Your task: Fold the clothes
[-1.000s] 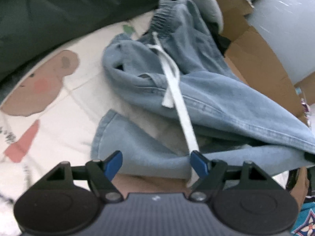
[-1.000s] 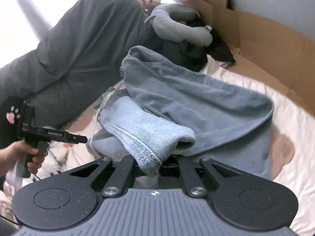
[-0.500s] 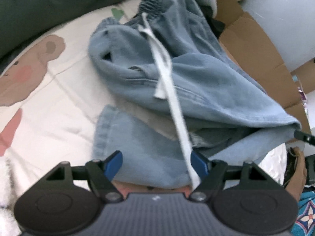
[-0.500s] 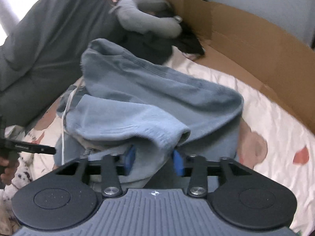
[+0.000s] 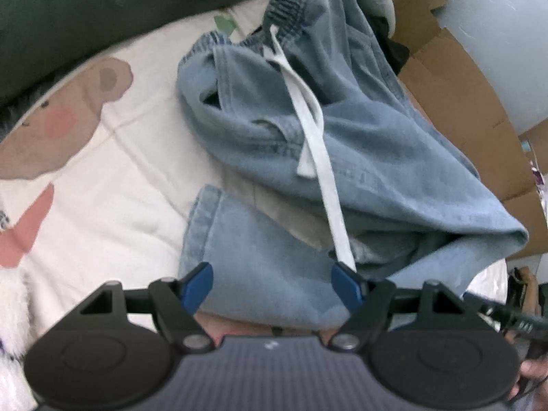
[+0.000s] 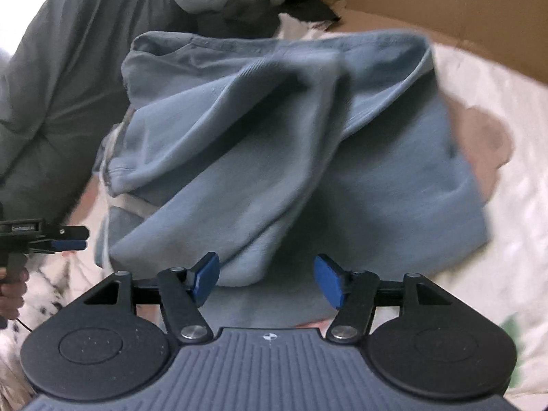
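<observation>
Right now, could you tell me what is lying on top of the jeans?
A white drawstring trails from the waistband across the folded jeans toward the left gripper. The fold hides whatever lies between the layers.

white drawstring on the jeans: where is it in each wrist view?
Left wrist: white drawstring runs from the waistband, upper centre, down to the left gripper.
Right wrist: not clearly in it; the jeans fill the centre.
Shared landmark: brown cardboard, right edge in the left view, top right in the right.
</observation>
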